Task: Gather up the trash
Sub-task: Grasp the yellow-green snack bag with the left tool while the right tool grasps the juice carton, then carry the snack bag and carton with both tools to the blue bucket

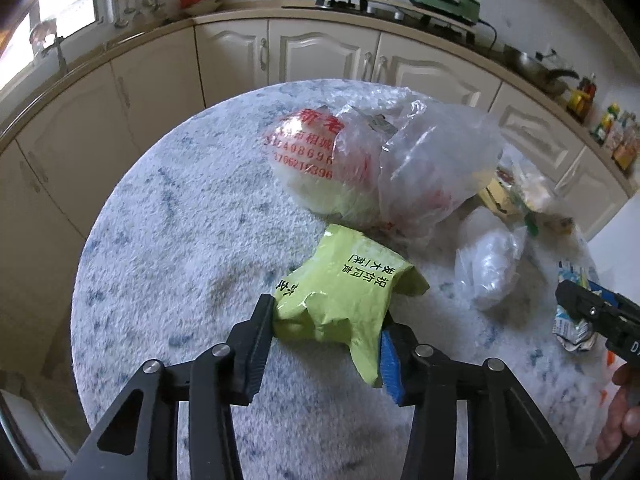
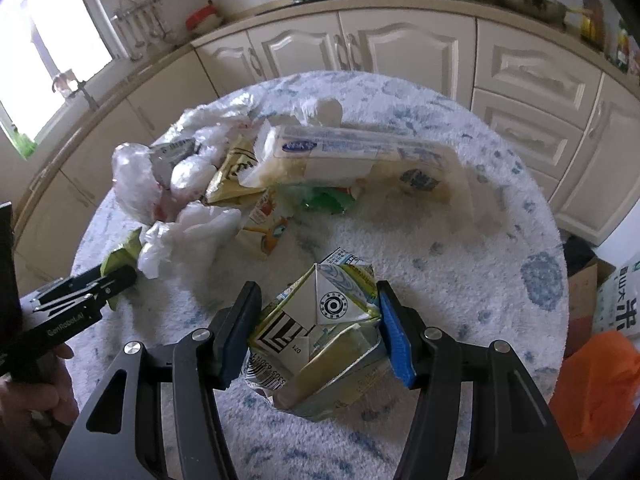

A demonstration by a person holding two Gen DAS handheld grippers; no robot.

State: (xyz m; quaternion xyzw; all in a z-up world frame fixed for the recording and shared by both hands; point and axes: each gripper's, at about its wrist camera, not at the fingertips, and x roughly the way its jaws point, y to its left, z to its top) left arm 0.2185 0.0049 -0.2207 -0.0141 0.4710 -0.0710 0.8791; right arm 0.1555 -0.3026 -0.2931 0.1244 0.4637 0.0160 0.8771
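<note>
My left tongs point(image 1: 326, 336) are clamped on the crumpled green packet point(image 1: 340, 292); my right tongs point(image 2: 316, 320) are clamped on the crushed drink carton point(image 2: 320, 320). I should squeeze both firmly and lift straight off the table point(image 1: 168, 220), since thin foil slips. Beyond the left tips lies the red-printed plastic bag point(image 1: 360, 160); beyond the right, the wrapper pile point(image 2: 280, 168).

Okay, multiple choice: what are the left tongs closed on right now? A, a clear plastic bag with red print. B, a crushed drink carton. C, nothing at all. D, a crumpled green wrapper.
D: in the left wrist view the left tongs pinch the crumpled green wrapper from both sides on the table.
</note>
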